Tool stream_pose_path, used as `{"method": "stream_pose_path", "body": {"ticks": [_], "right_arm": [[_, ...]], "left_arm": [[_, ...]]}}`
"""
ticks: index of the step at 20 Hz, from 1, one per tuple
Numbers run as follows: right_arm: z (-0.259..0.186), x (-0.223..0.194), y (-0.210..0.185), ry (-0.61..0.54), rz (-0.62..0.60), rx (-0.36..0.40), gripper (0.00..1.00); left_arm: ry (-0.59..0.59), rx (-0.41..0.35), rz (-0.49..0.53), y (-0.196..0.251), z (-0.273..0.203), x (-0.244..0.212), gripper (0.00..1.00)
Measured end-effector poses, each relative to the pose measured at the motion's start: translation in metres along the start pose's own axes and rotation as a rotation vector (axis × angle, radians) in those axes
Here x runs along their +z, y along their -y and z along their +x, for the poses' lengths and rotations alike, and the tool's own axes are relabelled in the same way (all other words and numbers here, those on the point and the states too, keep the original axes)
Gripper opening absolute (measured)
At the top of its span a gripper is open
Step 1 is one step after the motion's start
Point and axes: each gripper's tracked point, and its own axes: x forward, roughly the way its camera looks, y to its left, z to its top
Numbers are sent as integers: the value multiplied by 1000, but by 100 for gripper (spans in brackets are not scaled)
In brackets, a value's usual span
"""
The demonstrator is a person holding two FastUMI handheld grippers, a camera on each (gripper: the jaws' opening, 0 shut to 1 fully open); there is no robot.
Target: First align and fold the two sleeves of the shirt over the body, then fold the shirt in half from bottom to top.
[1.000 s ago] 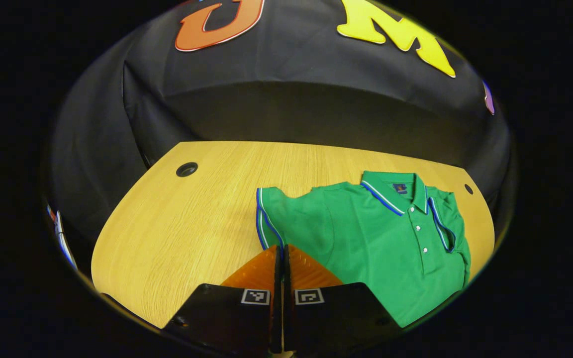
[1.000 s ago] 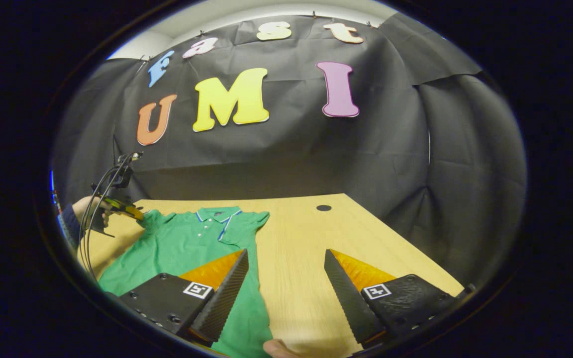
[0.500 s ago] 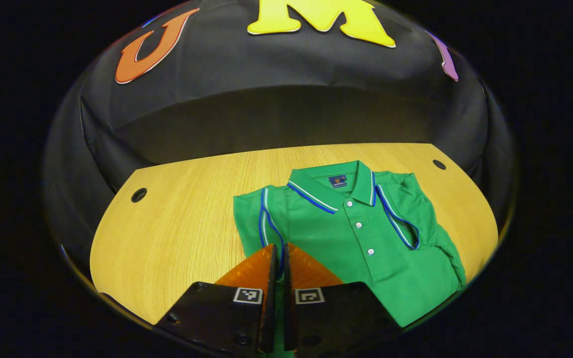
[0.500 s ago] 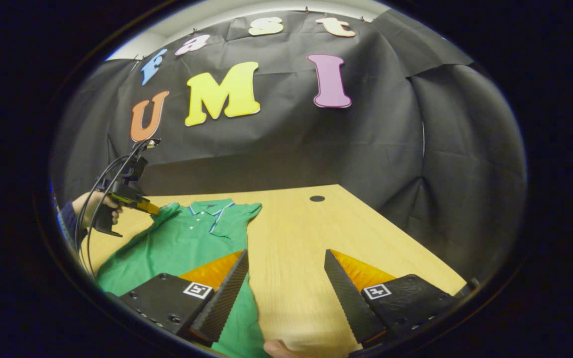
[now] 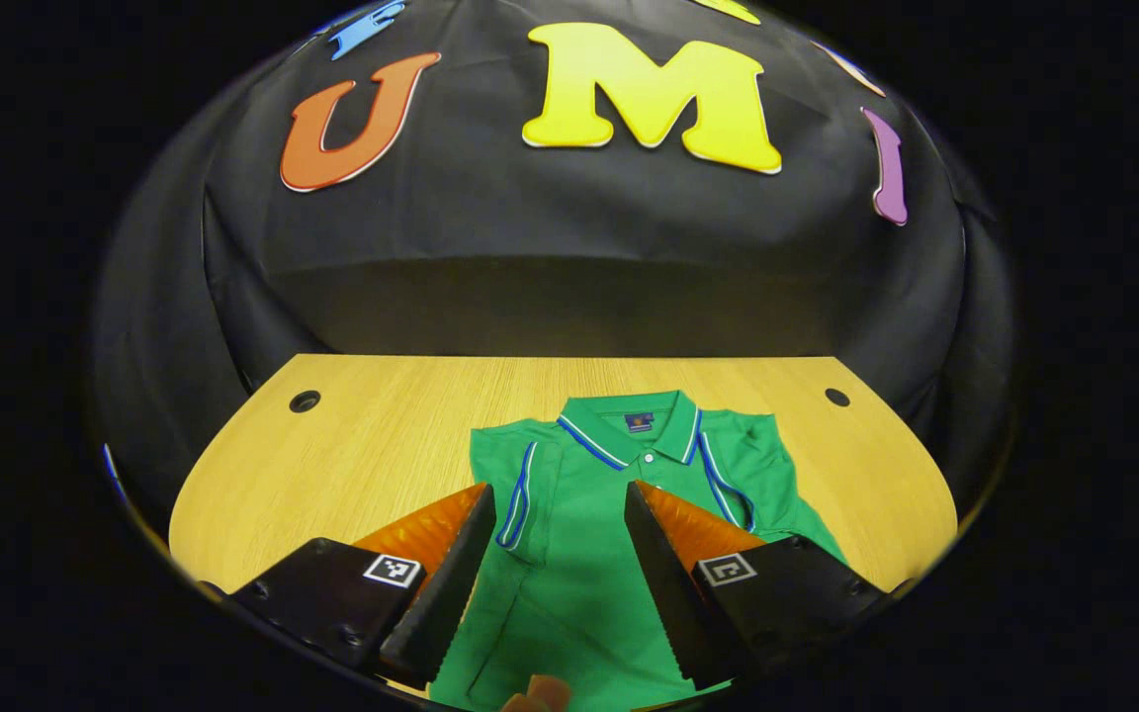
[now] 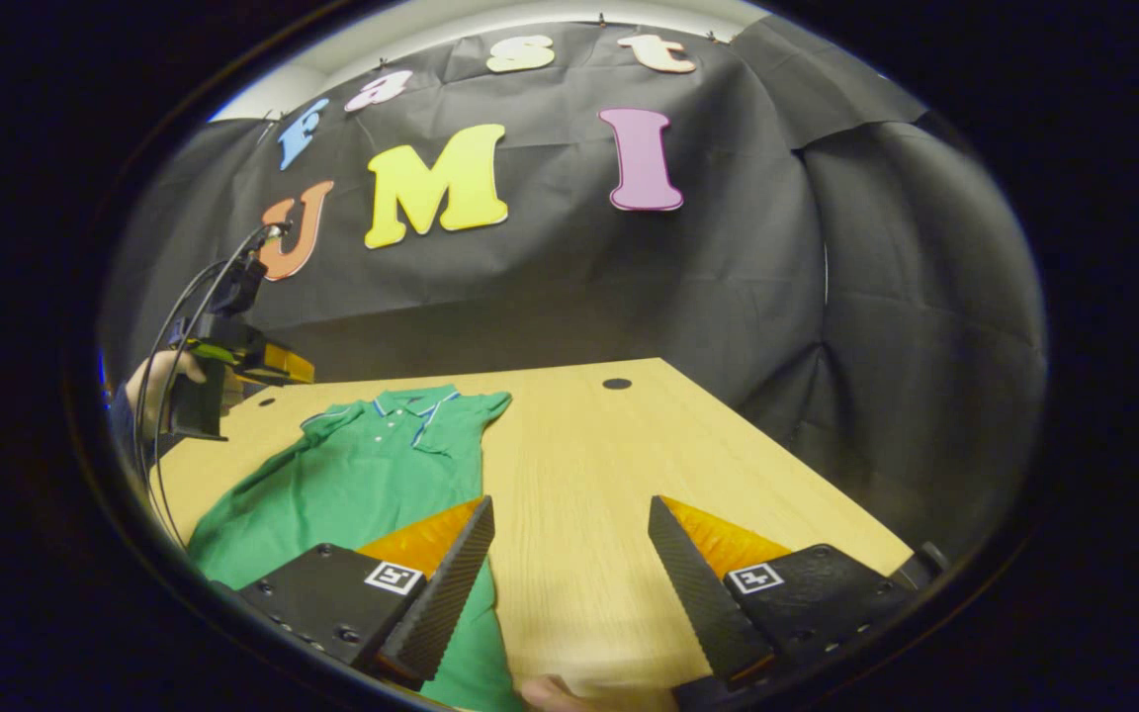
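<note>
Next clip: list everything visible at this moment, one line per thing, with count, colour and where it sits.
shirt: one, green polo with blue and white trim, flat on the table, both sleeves folded over the body.
table: one, light wood, under the shirt, with dark round holes near its far corners.
left gripper: one, open, above the shirt's lower body; also in the right gripper view, raised off the table at far left.
right gripper: one, open, over bare table beside the shirt's edge.
hand: one, holding the left gripper, far left in the right gripper view.

Left gripper [image 5: 555, 504], right gripper [image 6: 569, 519] agape
</note>
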Motion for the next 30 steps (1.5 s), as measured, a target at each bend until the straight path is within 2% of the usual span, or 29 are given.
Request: {"method": "stream_pose_path", "body": {"ticks": [1, 2, 3, 5, 6, 8, 13, 19, 20, 21, 23, 24, 25, 26, 30], "right_arm": [[-6, 1, -3, 4, -2, 7, 96], [-13, 1, -6, 8, -6, 14, 96], [-21, 1, -8, 15, -9, 20, 96], [-37, 2, -12, 29, -16, 28, 96], [-45, 2, -13, 36, -18, 30, 93], [-63, -3, -16, 42, -29, 32, 96], [-96, -27, -15, 32, -61, 42, 96], [-110, -62, -18, -45, -77, 54, 96], [-109, -64, -18, -47, -85, 48, 93], [-106, -70, -21, -59, -91, 50, 96], [-100, -85, -30, -100, -97, 68, 96], [-98, -92, -33, -118, -97, 71, 99], [-95, -99, -36, -133, -100, 72, 93], [-93, -104, -37, -148, -105, 68, 96], [-85, -121, -42, -199, -123, 63, 96]], "left_arm": [[29, 12, 12, -3, -15, 4, 94], [58, 25, 25, -5, -31, 7, 94], [86, 29, 36, -5, -48, 9, 88], [139, 37, 50, -5, -82, 6, 90], [164, 42, 53, -5, -99, 4, 92], [201, 39, 53, -2, -133, -5, 100], [243, 58, 45, -8, -203, -51, 100], [168, 110, 17, -36, -232, -142, 100], [150, 121, 17, -40, -232, -157, 100], [134, 128, 18, -44, -233, -171, 100], [81, 137, 18, -52, -228, -198, 100], [45, 142, 14, -55, -223, -208, 100], [10, 138, 7, -56, -220, -219, 100], [-17, 132, -2, -56, -219, -226, 100], [-94, 119, -4, -59, -220, -250, 100]]}}
